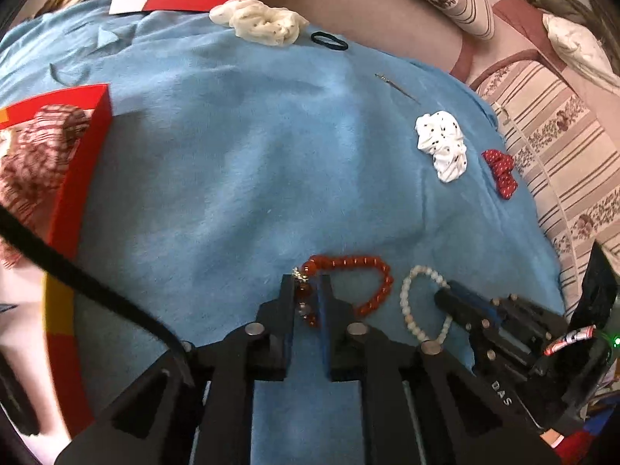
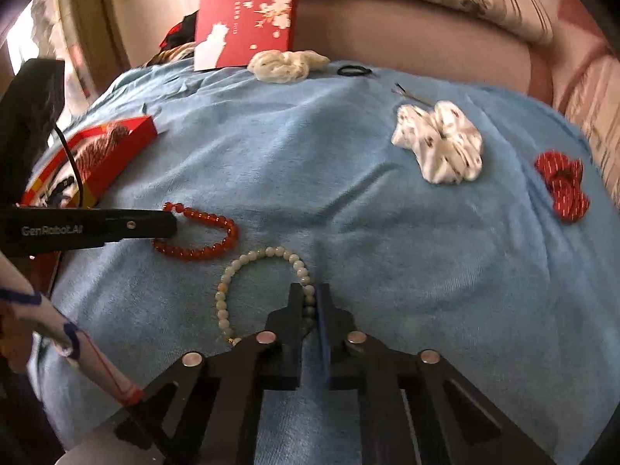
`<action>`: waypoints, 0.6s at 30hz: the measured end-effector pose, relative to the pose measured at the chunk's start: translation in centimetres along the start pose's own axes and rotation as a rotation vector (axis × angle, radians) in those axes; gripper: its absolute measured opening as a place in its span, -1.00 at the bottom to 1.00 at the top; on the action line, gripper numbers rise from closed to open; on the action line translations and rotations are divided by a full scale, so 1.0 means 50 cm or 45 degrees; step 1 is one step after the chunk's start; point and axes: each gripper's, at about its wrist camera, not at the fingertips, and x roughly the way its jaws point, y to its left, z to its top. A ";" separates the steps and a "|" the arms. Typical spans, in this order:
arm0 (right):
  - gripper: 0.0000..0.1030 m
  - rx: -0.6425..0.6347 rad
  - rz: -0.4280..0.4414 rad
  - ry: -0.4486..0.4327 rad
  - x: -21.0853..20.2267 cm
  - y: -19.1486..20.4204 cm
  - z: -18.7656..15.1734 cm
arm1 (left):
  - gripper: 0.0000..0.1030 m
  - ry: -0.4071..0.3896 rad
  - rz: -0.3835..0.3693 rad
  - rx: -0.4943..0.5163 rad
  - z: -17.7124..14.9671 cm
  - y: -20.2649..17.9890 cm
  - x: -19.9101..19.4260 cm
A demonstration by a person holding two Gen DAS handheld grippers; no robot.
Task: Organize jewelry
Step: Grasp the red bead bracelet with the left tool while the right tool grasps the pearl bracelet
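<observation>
Blue fuzzy cloth (image 1: pixel 240 162) covers the whole surface in the left wrist view, with striped bedding behind it. Near the camera, the left gripper (image 1: pixel 306 283) has its two fingers squeezed on one end of the red bead bracelet (image 1: pixel 372 271). To the right, the right gripper (image 1: pixel 445 295) is closed on the pale bead bracelet (image 1: pixel 407 298). An open red box (image 1: pixel 77 178) sits at the left edge. Far off lie a cream scrunchie (image 1: pixel 259 23) and a black hair tie (image 1: pixel 328 40). On the right are a white spotted scrunchie (image 1: pixel 443 143) and a red bow (image 1: pixel 500 172).

Over in the right wrist view, the same blue cloth (image 2: pixel 329 178) fills the middle. The right gripper (image 2: pixel 309 290) pinches the pale bead bracelet (image 2: pixel 248 259) tight, close to the camera. At the left, the left gripper (image 2: pixel 172 224) touches the red bead bracelet (image 2: pixel 209 248); I cannot tell its grip from this side. The two bracelets lie just beside each other. A red lid (image 2: pixel 248 19) with white flowers leans up at the far side.
</observation>
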 end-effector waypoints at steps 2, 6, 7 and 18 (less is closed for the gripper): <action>-0.88 0.050 0.025 0.012 -0.004 -0.012 0.001 | -0.69 -0.020 -0.008 -0.022 0.007 -0.004 0.010; -0.88 0.102 0.067 -0.010 -0.031 -0.020 0.007 | -0.86 -0.050 -0.030 -0.061 0.006 -0.009 -0.016; -0.88 0.108 0.073 -0.021 -0.040 -0.019 0.011 | -0.86 -0.070 -0.027 -0.058 0.003 -0.011 -0.032; -0.88 0.047 0.136 -0.122 -0.120 0.076 0.089 | -0.86 -0.272 0.040 -0.043 0.002 0.082 -0.316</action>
